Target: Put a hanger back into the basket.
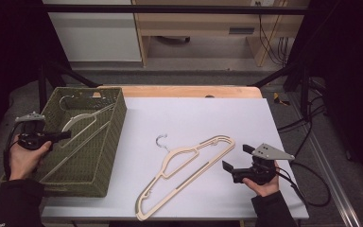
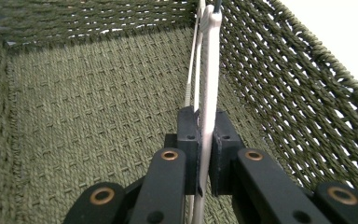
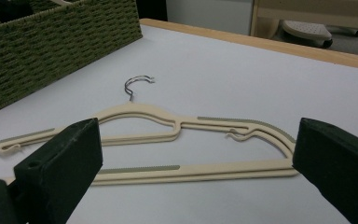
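Observation:
A cream hanger [image 1: 184, 172] with a metal hook [image 1: 161, 141] lies flat on the white table top [image 1: 198, 118]; the right gripper view shows it [image 3: 177, 128] just ahead of my jaws. My right gripper [image 1: 238, 158] stands open beside its right end, nothing between the fingers [image 3: 60, 163]. A second pale hanger [image 1: 78, 124] leans inside the green woven basket [image 1: 116, 101]. My left gripper [image 1: 64, 135] is shut on that hanger [image 2: 209, 93], which runs edge-on between the pads above the basket floor [image 2: 98, 107].
The basket sits at the table's left edge, its right wall [image 2: 307, 84] close beside the held hanger. A wooden strip [image 1: 189, 91] borders the table's far side. Cables [image 1: 307, 123] trail on the floor to the right. A cabinet [image 1: 203, 23] stands beyond.

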### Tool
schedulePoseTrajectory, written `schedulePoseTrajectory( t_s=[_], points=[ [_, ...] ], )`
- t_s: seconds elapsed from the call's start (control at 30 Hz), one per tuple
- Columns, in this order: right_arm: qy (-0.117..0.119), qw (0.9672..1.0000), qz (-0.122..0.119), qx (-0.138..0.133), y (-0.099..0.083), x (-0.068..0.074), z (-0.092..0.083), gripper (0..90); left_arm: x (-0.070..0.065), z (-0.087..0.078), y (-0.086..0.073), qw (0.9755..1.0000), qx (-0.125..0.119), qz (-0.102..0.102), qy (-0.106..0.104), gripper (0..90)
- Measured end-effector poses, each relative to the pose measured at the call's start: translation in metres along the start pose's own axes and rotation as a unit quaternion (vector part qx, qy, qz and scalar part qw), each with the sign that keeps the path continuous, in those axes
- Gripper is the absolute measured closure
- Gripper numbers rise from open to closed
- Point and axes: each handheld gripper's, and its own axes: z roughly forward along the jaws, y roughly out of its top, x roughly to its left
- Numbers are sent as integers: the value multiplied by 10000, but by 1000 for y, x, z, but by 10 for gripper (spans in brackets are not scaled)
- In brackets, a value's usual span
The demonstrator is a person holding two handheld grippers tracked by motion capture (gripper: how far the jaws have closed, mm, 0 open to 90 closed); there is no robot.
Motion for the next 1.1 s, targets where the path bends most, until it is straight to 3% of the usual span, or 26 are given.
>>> schedulePoseTrajectory(
  t_s=[0.13,0.3,0.43,0.53,0.67,0.77,0.87,0.9,1.1],
  points=[
    [2,10000,-2,2,0,0,0,21,6,1,-4,9998,-49,-111,183,837],
    [16,10000,-1,23,0,0,1,21,10,4,-4,9979,47,-205,610,824],
    [38,10000,-39,42,-1,0,2,21,15,10,-4,9941,206,-181,1053,810],
    [40,10000,-43,43,-1,0,2,21,18,15,-6,9903,480,-234,1283,785],
    [48,10000,-38,49,-1,-1,2,21,22,16,-7,9887,679,-240,1315,721],
    [47,10000,-7,44,-1,0,3,21,23,19,-8,9862,834,-215,1416,680],
    [54,10000,-37,45,-1,0,2,21,24,20,-8,9854,851,-275,1447,641],
    [50,10000,-40,46,-1,-1,2,21,25,20,-9,9854,871,-366,1415,568],
    [45,10000,-11,34,0,0,2,21,26,22,-10,9847,954,-353,1416,437]
  ],
)
